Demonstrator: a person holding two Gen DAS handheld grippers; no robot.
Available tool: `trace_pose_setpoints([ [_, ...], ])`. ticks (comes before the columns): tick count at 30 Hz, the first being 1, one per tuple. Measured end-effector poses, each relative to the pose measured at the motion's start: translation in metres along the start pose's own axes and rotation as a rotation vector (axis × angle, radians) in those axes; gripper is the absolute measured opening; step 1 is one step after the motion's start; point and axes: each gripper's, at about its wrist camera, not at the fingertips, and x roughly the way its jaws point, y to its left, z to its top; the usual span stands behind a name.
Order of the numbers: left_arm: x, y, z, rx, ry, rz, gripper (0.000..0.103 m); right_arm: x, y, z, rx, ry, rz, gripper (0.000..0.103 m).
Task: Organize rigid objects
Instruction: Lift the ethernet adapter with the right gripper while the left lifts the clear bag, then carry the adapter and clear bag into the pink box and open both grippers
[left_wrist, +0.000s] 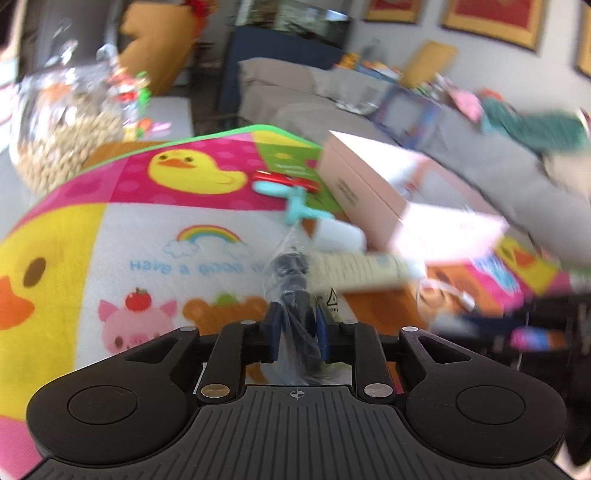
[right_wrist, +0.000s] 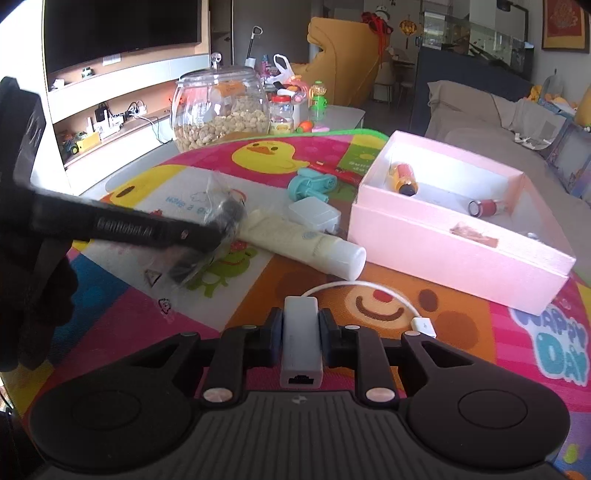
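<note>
My left gripper (left_wrist: 297, 325) is shut on a clear plastic bag (left_wrist: 291, 273) with a dark object inside, held over the colourful mat (left_wrist: 147, 229). In the right wrist view that gripper (right_wrist: 218, 236) comes in from the left, the bag (right_wrist: 218, 199) bunched at its tips. My right gripper (right_wrist: 300, 325) is shut on a white adapter (right_wrist: 301, 343) with a network port; its white cable (right_wrist: 351, 286) curls across the mat. An open pink box (right_wrist: 443, 240) stands to the right, holding an orange bottle (right_wrist: 404, 179) and a small red jar (right_wrist: 487, 206).
A cream tube (right_wrist: 295, 240), a white case (right_wrist: 314, 214), a teal toy (right_wrist: 310, 184) and a red item (right_wrist: 332, 170) lie on the mat between the bag and the box. A glass jar of nuts (right_wrist: 221, 107) stands behind. A grey sofa (right_wrist: 480, 114) lies beyond the box.
</note>
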Motion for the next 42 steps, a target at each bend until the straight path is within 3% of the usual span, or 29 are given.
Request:
trace_pose_setpoints([
  [6, -0.033, -0.030, -0.023, 0.118, 0.007, -0.101, 0.022, -0.061, -0.020, 0.001, 0.057, -0.063, -0.019, 0.021],
  [11, -0.062, -0.060, -0.006, 0.156, -0.079, -0.208, 0.022, -0.116, -0.031, 0.020, 0.060, -0.163, -0.036, 0.021],
  [15, -0.077, -0.086, 0.032, 0.228, -0.176, -0.261, 0.022, -0.155, -0.033, 0.040, 0.029, -0.266, -0.062, 0.021],
  [18, -0.078, -0.101, 0.080, 0.280, -0.256, -0.256, 0.022, -0.174, -0.036, 0.049, 0.021, -0.325, -0.079, 0.021],
  [23, -0.038, -0.116, 0.162, 0.213, -0.330, -0.324, 0.023, -0.185, -0.039, 0.044, 0.025, -0.364, -0.092, 0.021],
  [26, -0.004, -0.123, 0.186, 0.194, -0.337, -0.242, 0.025, -0.180, -0.044, 0.036, 0.033, -0.345, -0.104, 0.020],
  [29, 0.017, -0.112, 0.183, 0.155, -0.347, -0.186, 0.025, -0.167, -0.052, 0.033, 0.050, -0.320, -0.129, 0.021],
  [34, 0.034, -0.069, 0.139, 0.091, -0.226, -0.187, 0.025, -0.140, -0.074, 0.044, 0.148, -0.305, -0.133, 0.021],
  [39, 0.042, -0.031, 0.093, 0.165, -0.100, -0.110, 0.025, -0.109, -0.094, 0.092, 0.165, -0.385, -0.110, 0.021],
  [42, 0.043, -0.015, 0.081, 0.170, -0.061, -0.113, 0.025, -0.085, -0.108, 0.126, 0.130, -0.387, -0.097, 0.024],
])
